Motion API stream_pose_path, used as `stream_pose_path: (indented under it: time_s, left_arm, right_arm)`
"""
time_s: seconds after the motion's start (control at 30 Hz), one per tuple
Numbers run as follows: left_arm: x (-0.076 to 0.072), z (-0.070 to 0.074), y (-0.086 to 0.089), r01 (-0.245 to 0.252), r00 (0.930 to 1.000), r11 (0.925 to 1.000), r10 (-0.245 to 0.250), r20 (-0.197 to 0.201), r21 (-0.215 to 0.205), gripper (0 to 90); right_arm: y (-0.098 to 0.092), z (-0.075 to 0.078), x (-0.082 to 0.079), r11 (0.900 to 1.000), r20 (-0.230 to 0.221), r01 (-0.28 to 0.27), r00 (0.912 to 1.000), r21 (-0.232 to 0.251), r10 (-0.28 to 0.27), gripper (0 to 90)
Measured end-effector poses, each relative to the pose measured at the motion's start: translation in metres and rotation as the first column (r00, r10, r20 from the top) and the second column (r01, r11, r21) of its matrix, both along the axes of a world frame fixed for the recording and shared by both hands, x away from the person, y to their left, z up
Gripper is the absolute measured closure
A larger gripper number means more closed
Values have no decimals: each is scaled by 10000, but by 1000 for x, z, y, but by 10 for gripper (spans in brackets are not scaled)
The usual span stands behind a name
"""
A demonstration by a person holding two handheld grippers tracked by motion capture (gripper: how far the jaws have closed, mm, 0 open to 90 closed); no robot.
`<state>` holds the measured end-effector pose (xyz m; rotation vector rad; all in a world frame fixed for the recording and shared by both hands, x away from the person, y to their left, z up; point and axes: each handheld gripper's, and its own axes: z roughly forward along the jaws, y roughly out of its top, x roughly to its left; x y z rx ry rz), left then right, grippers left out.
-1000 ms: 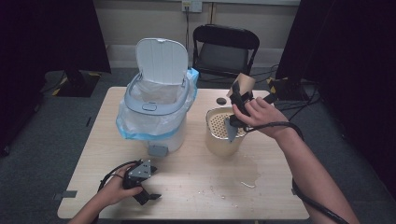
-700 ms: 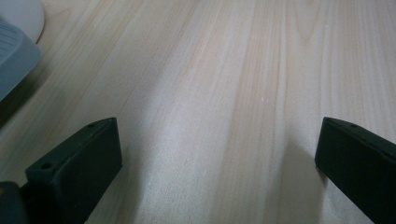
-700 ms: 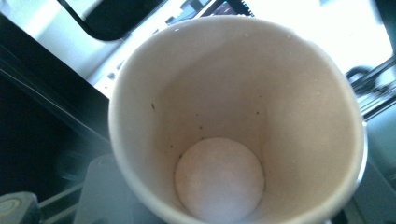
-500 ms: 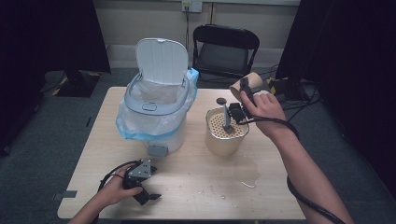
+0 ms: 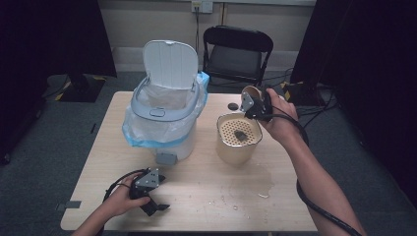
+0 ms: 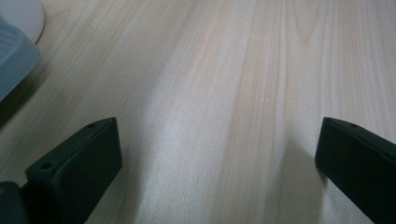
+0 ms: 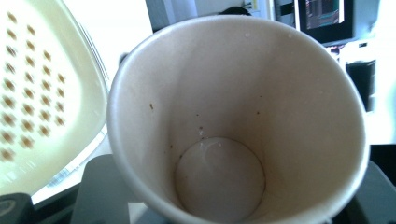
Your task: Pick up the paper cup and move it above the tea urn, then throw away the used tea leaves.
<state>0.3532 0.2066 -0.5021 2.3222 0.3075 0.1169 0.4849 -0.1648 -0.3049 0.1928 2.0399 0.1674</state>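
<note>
so your right gripper (image 5: pixel 252 104) has its fingers clamped around a paper cup (image 7: pixel 233 121), held up in the air just above the far rim of the cream bucket (image 5: pixel 238 146). the cup's inside is drained, just a few brown specks. bucket has a perforated insert with a dark lump on it. your left gripper (image 6: pixel 219 154) sits low on the surface (image 5: pixel 206 196) near the front edge, fingers spread wide with nothing between them. the bagged bin (image 5: pixel 162 118) stands lid up, beside the bucket.
</note>
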Motion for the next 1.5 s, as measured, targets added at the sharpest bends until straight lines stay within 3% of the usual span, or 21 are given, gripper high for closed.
stream_pose_path:
  time_s: [0.07, 0.1, 0.13, 0.23, 0.37, 0.5, 0.57, 0.6, 0.63, 0.67, 0.77, 0.9, 1.03, 1.1, 1.17, 1.27, 1.3, 1.4, 1.47, 1.5]
  left_arm:
    - [0, 0, 0, -2, 10000, 10000, 2, -7, -12, 0]
    - [0, 0, 0, 2, 10000, 10000, -2, -4, -14, 0]
    - [0, 0, 0, 3, 10000, 10000, -3, -7, -13, 0]
    - [0, 0, 0, 11, 10000, 10000, -11, 5, -3, 0]
    - [0, 0, 0, 10, 10000, 10000, -10, 6, -7, 0]
    - [0, 0, 0, 29, 10000, 10000, -29, -12, 13, 0]
    - [0, 0, 0, 48, 10000, 10000, -48, -6, 26, 0]
    - [0, 0, 0, 41, 10000, 10000, -41, -6, 20, 0]
    - [0, 0, 0, 33, 10000, 10000, -33, -12, 11, 0]
    - [0, 0, 0, 40, 10000, 10000, -40, -5, 25, 0]
    - [0, 0, 0, 51, 10000, 10000, -50, -7, 29, 0]
    - [0, 0, 0, 45, 10000, 10000, -45, -17, 2, 0]
    - [0, 0, 0, 46, 10000, 10000, -46, -18, -2, 0]
    - [0, 0, 0, 67, 10000, 10000, -67, -4, 29, 0]
    - [0, 0, 0, 60, 10000, 10000, -60, -3, 22, 0]
    - [0, 0, 0, 63, 10000, 10000, -63, -2, 30, 0]
    - [0, 0, 0, 60, 10000, 10000, -60, -5, 24, 0]
    - [0, 0, 0, 66, 10000, 10000, -66, -4, 21, 0]
    - [0, 0, 0, 65, 10000, 10000, -65, -10, 21, 0]
    - [0, 0, 0, 61, 10000, 10000, -61, 0, 31, 0]
  right_arm:
    - [-2, 1, 3, 9947, -396, 129, 9992, 1020, -89, 383]
    - [-2, 2, 4, 9874, -648, 219, 9978, 1569, -118, 382]
    - [-3, 4, 6, 9829, -757, 195, 9971, 1829, -57, 381]
    - [-5, 5, 12, 9538, -1304, 329, 9914, 2987, 66, 379]
    - [-4, 4, 15, 9236, -1796, 550, 9836, 3795, 152, 376]
    - [-3, 3, 17, 9035, -2190, 708, 9754, 4228, 260, 375]
    - [-4, 3, 18, 8813, -2343, 827, 9716, 4652, 325, 373]
    - [-5, 4, 19, 8752, -2458, 868, 9686, 4759, 377, 373]
    - [-6, 5, 20, 8597, -2545, 937, 9661, 5022, 433, 372]
    - [-7, 5, 21, 8534, -2597, 1001, 9648, 5116, 425, 371]
    - [-11, 6, 23, 8166, -2858, 1198, 9566, 5646, 572, 369]
    - [-12, 8, 26, 8062, -2931, 1239, 9540, 5785, 637, 365]
    - [-9, 11, 27, 7668, -3251, 1339, 9402, 6278, 1019, 362]
    - [-7, 12, 27, 7596, -3245, 1307, 9394, 6372, 1106, 360]
    - [-5, 13, 28, 7359, -3304, 1376, 9358, 6630, 1227, 359]
    - [-1, 15, 28, 7194, -3298, 1347, 9340, 6814, 1376, 358]
    - [0, 16, 29, 7064, -3327, 1406, 9324, 6938, 1412, 358]
    - [3, 20, 31, 6792, -3499, 1603, 9246, 7163, 1508, 356]
    - [4, 22, 32, 6651, -3581, 1655, 9193, 7282, 1633, 354]
    - [5, 24, 33, 6663, -3569, 1634, 9196, 7276, 1642, 353]
